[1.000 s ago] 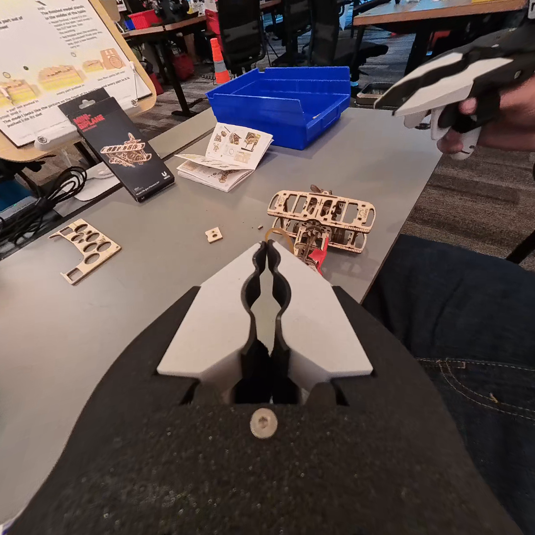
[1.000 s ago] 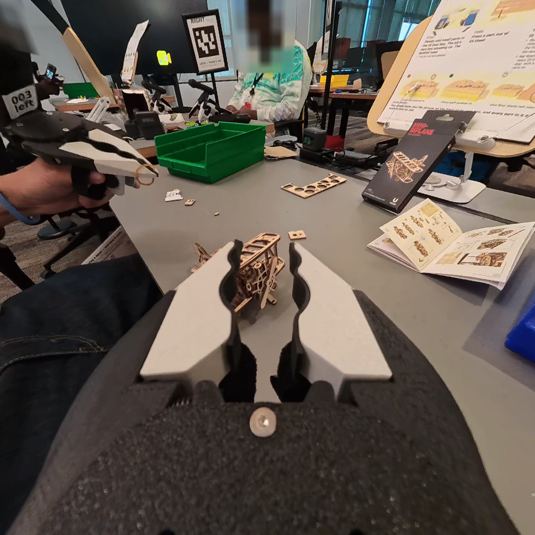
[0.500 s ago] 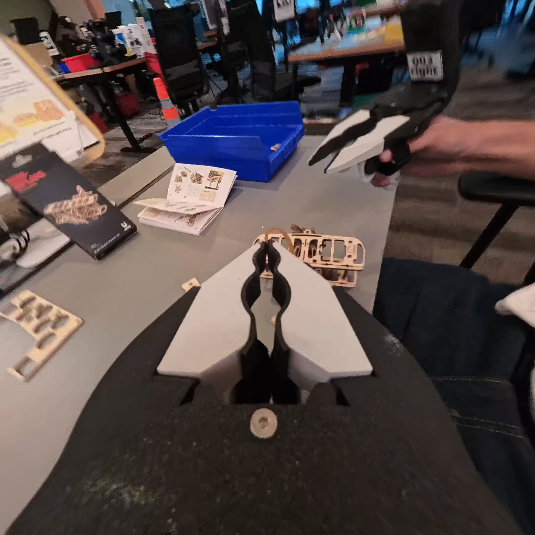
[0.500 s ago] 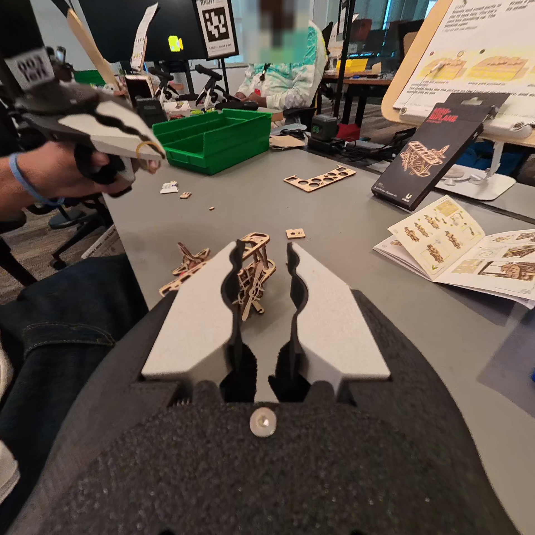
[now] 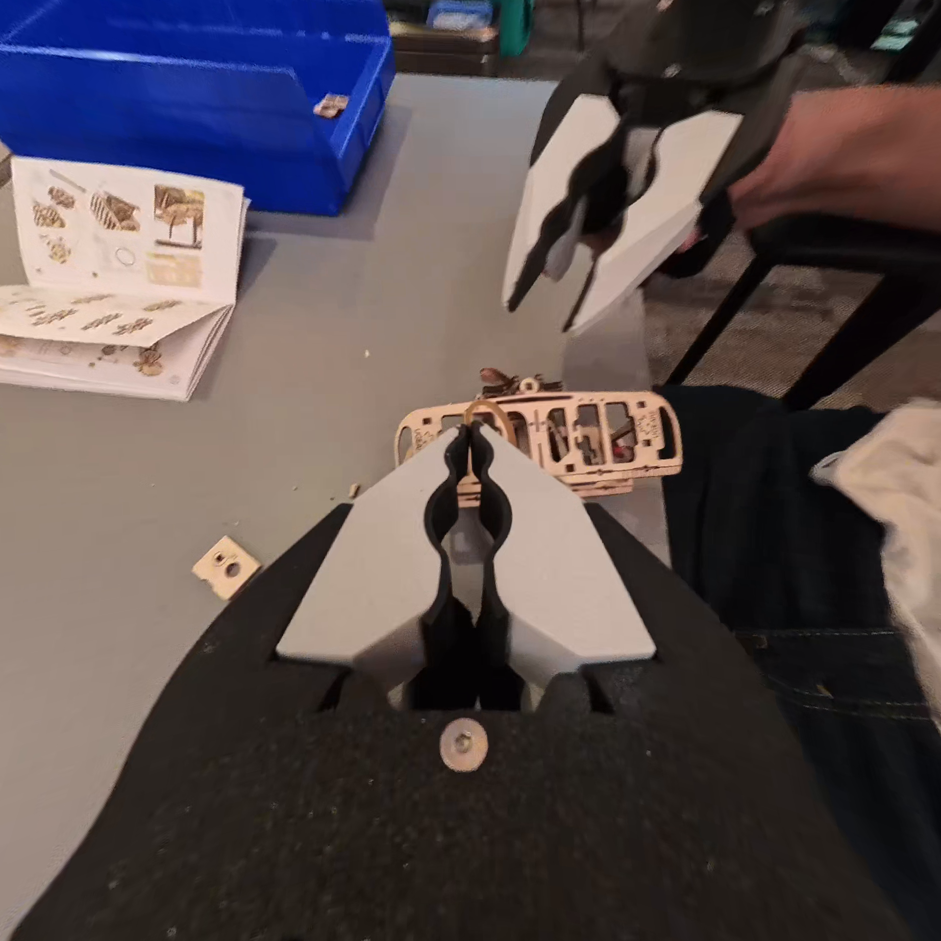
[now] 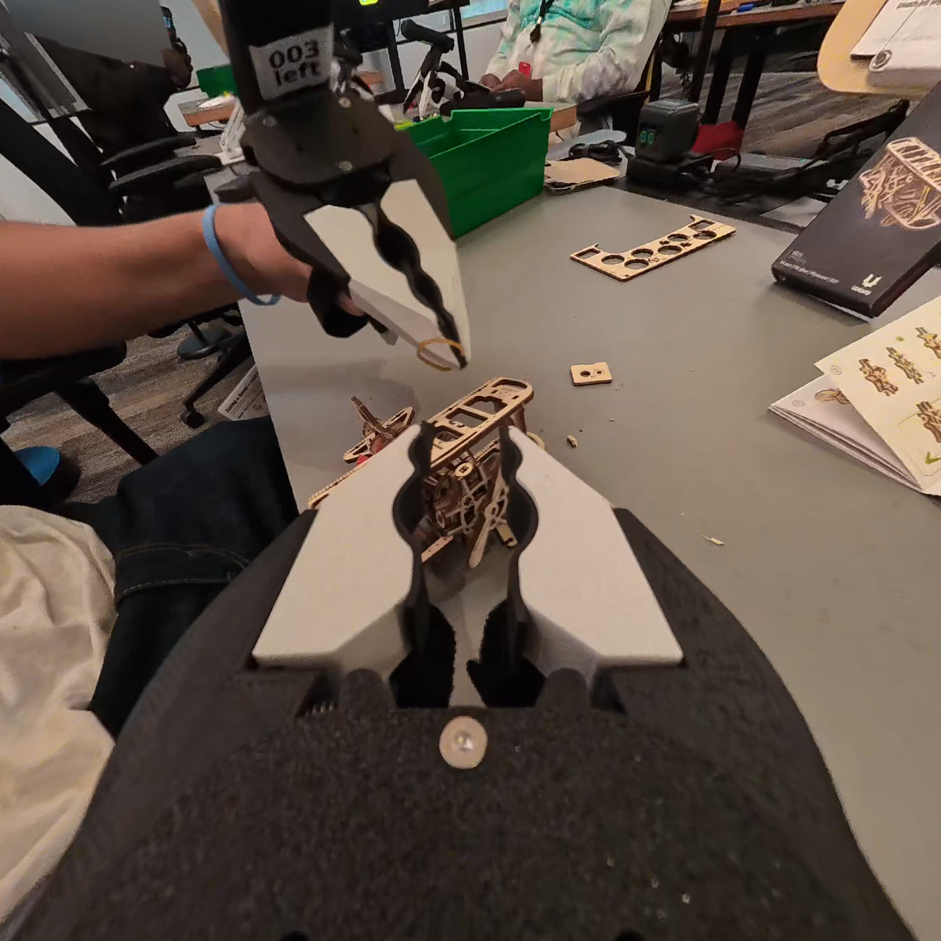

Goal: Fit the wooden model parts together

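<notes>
A wooden biplane model [image 5: 585, 440] stands on the grey table [image 5: 153, 483] near its front edge; it also shows in the right wrist view [image 6: 473, 458]. My left gripper [image 5: 469, 430] is shut on a tan rubber band [image 5: 486, 415] and hovers just above the model's wing; it also shows in the right wrist view [image 6: 455, 359], the band [image 6: 439, 351] at its tips. My right gripper [image 6: 463, 433] is open, its fingers either side of the model's nose and propeller; in the left wrist view it [image 5: 542, 315] hangs above the model.
A small square wooden piece [image 5: 226, 566] lies left of the model. An open instruction booklet [image 5: 117, 285] and a blue bin [image 5: 193, 102] sit behind. A punched wooden sheet [image 6: 654, 252], black box [image 6: 865, 229] and green bin [image 6: 483, 153] lie farther off. A person's lap [image 5: 789, 534] is at the table edge. One gripper's finger ends stand about 6 cm off the other's.
Both grippers have come down and closed in on the model. The left gripper, still holding the band, now hovers over the wing; the right gripper's fingers now flank the nose.
</notes>
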A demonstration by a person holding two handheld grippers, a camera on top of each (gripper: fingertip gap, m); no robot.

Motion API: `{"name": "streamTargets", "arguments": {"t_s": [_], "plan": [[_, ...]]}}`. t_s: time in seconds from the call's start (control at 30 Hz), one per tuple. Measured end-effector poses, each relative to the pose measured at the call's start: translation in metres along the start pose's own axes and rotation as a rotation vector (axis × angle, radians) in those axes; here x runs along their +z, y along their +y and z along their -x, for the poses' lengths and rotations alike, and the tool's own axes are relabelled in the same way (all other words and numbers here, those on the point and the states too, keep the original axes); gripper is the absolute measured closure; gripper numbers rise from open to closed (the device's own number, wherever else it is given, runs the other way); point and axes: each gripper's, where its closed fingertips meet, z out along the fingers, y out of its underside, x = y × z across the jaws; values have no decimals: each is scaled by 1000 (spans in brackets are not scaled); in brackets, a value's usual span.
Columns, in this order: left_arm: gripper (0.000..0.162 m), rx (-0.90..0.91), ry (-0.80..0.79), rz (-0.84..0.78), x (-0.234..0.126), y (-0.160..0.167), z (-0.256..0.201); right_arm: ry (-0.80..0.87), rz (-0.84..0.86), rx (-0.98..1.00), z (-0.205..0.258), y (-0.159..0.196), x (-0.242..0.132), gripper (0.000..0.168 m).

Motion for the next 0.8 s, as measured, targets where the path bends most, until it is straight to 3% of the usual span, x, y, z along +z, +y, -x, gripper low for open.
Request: {"name": "streamTargets", "arguments": {"t_s": [0.17, 0.33, 0.47, 0.63, 0.73, 0.8], "plan": [[162, 75, -31, 33, 2, 3, -4, -28, -59, 84, -1, -11, -2, 144], [162, 125, -76, -9, 2, -12, -6, -163, -58, 76, 18, -19, 17, 143], [162, 174, -165, -56, 1, -21, -3, -162, -14, 168, 17, -20, 30, 145], [162, 287, -253, -72, 1, -24, -4, -233, -75, 349, 18, -30, 31, 146], [162, 327, -263, -75, 2, -25, -10, -286, -63, 487, 18, -28, 29, 168], [162, 364, -281, -56, 3, -23, -12, -275, -42, 495, 17, -24, 29, 168]]}}
